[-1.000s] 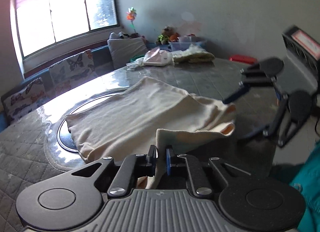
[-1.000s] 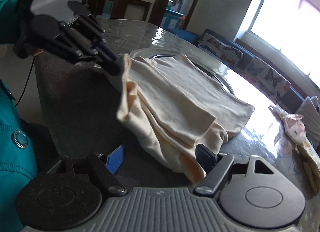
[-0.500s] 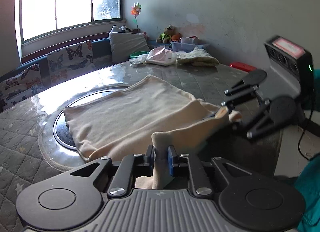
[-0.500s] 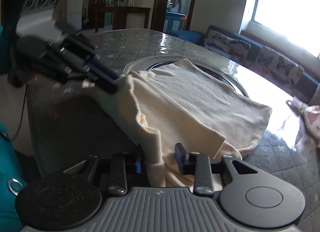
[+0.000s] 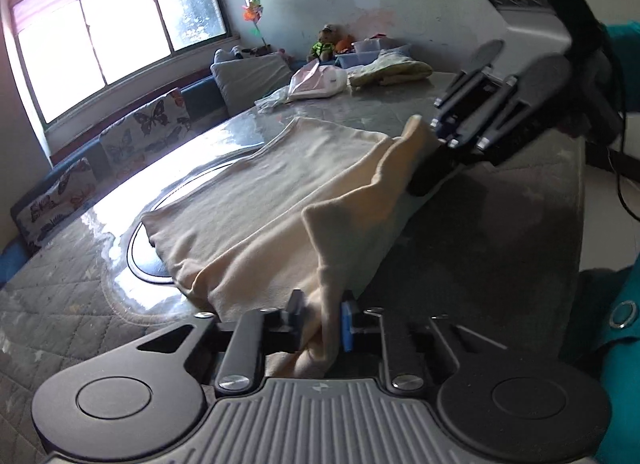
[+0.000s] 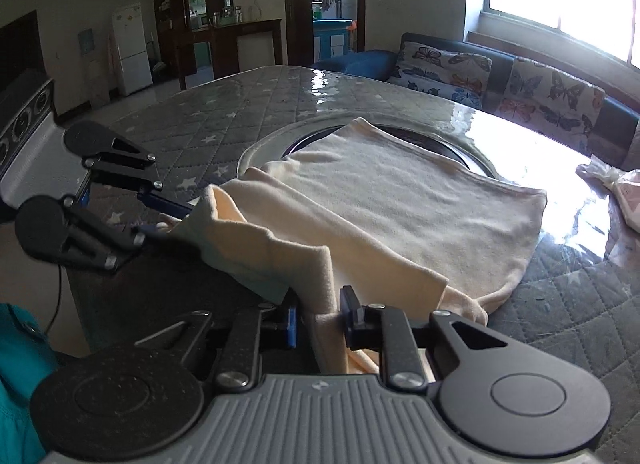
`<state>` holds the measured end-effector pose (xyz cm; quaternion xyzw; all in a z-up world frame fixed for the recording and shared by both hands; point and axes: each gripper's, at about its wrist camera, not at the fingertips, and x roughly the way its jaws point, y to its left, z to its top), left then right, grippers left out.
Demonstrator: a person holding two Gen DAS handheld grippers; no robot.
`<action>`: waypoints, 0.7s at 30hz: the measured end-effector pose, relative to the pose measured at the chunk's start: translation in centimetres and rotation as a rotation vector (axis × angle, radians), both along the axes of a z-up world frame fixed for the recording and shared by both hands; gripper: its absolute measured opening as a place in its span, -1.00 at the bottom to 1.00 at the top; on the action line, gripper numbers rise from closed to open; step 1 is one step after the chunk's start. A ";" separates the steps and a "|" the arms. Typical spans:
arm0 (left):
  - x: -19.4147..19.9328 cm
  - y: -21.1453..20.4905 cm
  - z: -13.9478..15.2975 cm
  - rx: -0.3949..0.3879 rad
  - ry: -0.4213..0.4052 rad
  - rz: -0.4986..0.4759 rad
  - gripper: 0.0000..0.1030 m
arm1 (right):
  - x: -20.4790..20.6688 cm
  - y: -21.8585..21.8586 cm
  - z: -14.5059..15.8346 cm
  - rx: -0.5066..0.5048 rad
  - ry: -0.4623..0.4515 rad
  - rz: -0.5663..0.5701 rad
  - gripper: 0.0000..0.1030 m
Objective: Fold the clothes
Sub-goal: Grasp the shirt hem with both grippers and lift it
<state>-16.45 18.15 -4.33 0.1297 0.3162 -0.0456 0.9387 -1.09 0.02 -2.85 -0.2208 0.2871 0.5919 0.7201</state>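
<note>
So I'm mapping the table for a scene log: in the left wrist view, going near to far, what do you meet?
Left gripper closing on the cream garment → dark round inset → glossy table → pink-and-white bag → butterfly cushions → window.

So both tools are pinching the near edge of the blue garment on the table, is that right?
Not quite: the garment is cream, not blue, as the right wrist view shows. Both the left tool and the right tool, whose jaws are closing, do pinch its near edge on the table.
</note>
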 end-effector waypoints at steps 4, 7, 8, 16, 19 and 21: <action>-0.7 0.6 1.4 -0.063 -0.042 0.005 -0.88 | -1.0 -0.7 0.0 0.023 -0.020 0.004 -0.78; -1.5 0.6 2.3 -0.085 -0.058 -0.004 -0.89 | -1.4 -1.4 0.6 0.047 -0.026 0.006 -0.80; -1.8 0.5 2.5 -0.089 -0.063 -0.009 -0.89 | -1.6 -1.6 0.8 0.052 -0.029 0.010 -0.80; -6.0 -1.0 5.2 -0.173 -0.043 -0.075 -0.89 | -4.5 -4.8 3.7 0.041 -0.008 0.110 -0.80; -7.3 -1.7 6.0 -0.194 -0.038 -0.098 -0.89 | -5.6 -6.1 5.0 0.017 0.017 0.142 -0.80; -7.3 -1.7 6.3 -0.201 -0.047 -0.093 -0.89 | -5.6 -6.1 5.7 0.011 0.016 0.150 -0.80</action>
